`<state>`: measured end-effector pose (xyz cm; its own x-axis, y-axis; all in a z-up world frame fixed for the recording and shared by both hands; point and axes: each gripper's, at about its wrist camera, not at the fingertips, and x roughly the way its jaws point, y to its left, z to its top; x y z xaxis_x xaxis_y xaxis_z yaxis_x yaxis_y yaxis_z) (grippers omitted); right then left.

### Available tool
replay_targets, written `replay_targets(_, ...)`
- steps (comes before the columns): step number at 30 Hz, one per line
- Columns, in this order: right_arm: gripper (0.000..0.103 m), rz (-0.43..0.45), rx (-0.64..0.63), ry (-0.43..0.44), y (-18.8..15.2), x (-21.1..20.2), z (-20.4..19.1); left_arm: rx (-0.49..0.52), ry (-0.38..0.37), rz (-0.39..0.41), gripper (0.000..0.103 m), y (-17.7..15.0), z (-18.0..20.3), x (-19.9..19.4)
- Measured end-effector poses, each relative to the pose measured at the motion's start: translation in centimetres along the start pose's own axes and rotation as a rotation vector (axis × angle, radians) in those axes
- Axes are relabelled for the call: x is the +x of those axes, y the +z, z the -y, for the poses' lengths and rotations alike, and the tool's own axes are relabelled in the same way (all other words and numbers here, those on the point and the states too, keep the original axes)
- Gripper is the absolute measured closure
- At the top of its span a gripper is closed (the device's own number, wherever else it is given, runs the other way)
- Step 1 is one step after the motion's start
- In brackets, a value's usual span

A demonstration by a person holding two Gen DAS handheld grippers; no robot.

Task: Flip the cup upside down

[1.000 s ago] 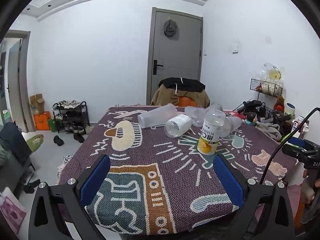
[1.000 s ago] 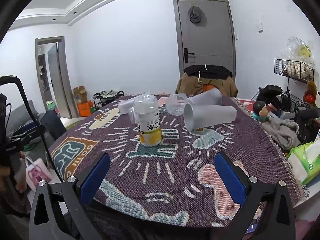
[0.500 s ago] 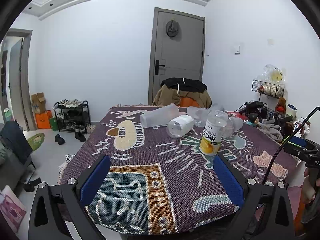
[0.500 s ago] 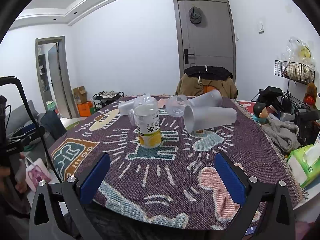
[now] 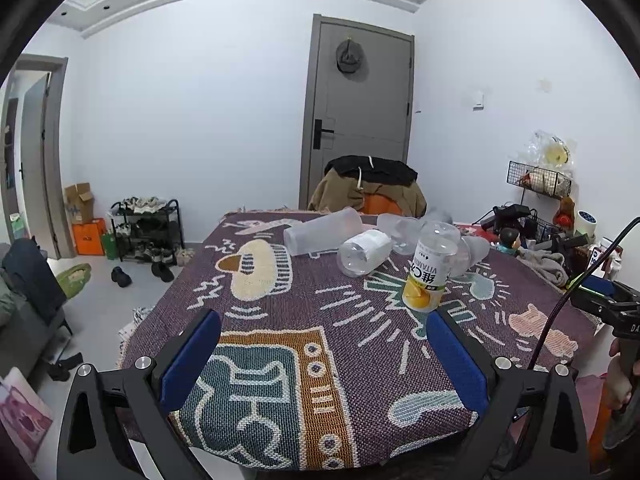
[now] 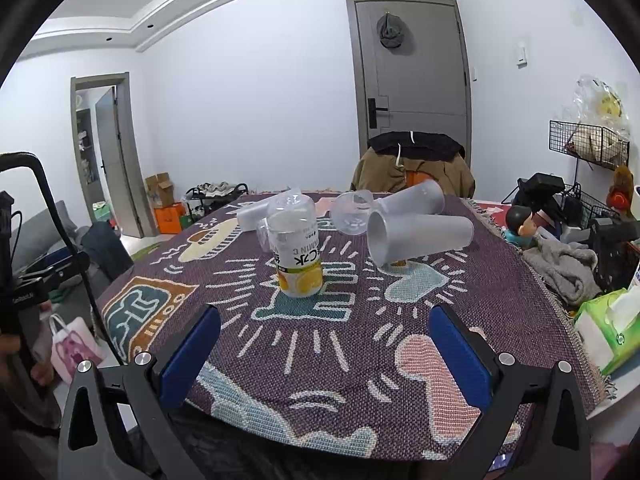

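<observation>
On the patterned cloth point(image 6: 400, 320) I see an upside-down bottle point(image 6: 298, 256) beside a toppled cup point(image 6: 420, 236). Only my right view shows the tissue pack point(image 6: 604, 328); both grippers, left point(image 5: 324, 344) and right point(image 6: 324, 340), gape empty.

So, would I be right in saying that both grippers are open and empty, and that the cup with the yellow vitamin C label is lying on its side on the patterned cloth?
Not quite: the labelled cup stands on end on the patterned cloth, as the right wrist view shows. The frosted cups behind it lie on their sides. The left gripper and right gripper are indeed open and empty.
</observation>
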<state>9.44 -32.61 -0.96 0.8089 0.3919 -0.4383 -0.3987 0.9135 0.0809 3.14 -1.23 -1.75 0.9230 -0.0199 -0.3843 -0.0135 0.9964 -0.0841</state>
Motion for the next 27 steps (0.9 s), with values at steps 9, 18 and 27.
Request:
replay_targets(9,0.000,-0.001,0.004,0.005,0.15,0.01,0.07,-0.020,0.023,0.016,0.000,0.10,-0.49,-0.24)
replay_targets(18,0.000,-0.002,0.002,0.004,0.12,0.05,0.03,-0.012,0.026,0.025,0.000,0.18,-0.49,-0.35)
replay_targets(27,0.000,-0.001,0.004,0.001,-0.18,0.06,-0.06,0.006,0.030,0.031,0.000,0.39,-0.27,-0.52)
